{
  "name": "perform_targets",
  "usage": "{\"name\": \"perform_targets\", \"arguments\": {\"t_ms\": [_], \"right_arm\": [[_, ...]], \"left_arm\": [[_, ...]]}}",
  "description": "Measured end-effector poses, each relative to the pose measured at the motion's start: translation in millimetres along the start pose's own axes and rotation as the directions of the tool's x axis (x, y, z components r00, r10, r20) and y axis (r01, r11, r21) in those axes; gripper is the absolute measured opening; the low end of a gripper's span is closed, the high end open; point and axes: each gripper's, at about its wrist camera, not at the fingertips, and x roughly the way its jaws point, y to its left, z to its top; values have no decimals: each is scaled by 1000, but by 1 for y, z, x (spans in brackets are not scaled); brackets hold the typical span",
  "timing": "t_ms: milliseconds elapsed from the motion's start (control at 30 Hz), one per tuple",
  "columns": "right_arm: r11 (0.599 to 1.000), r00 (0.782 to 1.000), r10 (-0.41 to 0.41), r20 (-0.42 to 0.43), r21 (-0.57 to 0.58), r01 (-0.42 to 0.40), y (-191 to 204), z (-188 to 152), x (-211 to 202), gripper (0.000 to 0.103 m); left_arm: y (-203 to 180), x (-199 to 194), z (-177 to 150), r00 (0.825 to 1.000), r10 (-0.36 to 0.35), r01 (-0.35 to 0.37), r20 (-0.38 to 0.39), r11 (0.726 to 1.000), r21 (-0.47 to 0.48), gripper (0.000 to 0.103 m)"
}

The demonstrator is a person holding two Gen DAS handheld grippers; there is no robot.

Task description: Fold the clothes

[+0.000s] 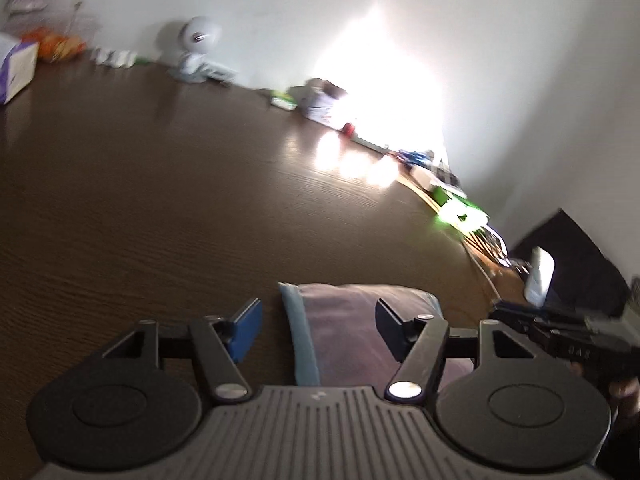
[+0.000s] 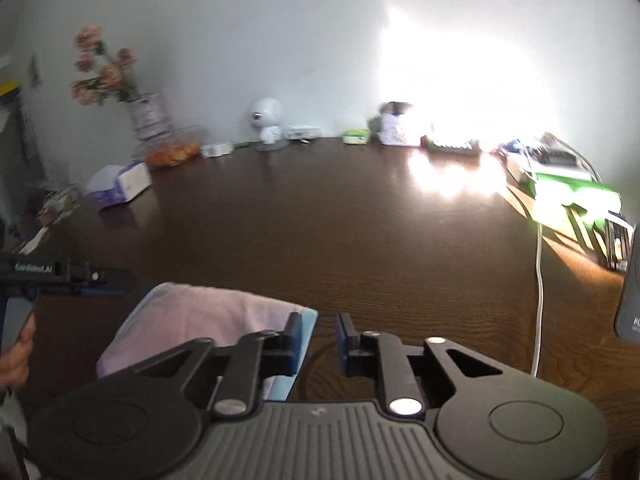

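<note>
With both your grippers, left gripper [image 1: 318, 326] and right gripper [image 2: 318, 340], parted and empty over folded garment [image 2: 200, 316], careless withdrawal could snag, undo fold.

Pretty much the whole middle of the brown table [image 2: 320, 220] is open, plenty of room to slide around. Clutter hugs the back wall: vase of flowers [image 2: 146, 116], tissue box [image 2: 120, 186], white round gadget [image 2: 266, 120]. On the right, a white cable [image 2: 539, 280] and green boxes [image 2: 576, 196] crowd that edge.
</note>
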Motion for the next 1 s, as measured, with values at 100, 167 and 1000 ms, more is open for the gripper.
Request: {"name": "perform_targets", "arguments": {"t_ms": [100, 167, 1000], "right_arm": [[987, 995, 102, -3, -126, -101, 16, -14, -12, 30], [972, 991, 129, -19, -197, -130, 29, -21, -9, 29], [972, 995, 82, -62, -214, -93, 45, -39, -4, 33]], "left_arm": [[-33, -1, -17, 999, -2, 8, -33, 984, 179, 73], [-50, 9, -28, 996, 35, -11, -77, 955, 296, 73], [-53, 28, -37, 988, 106, -52, -112, 914, 403, 41]]}}
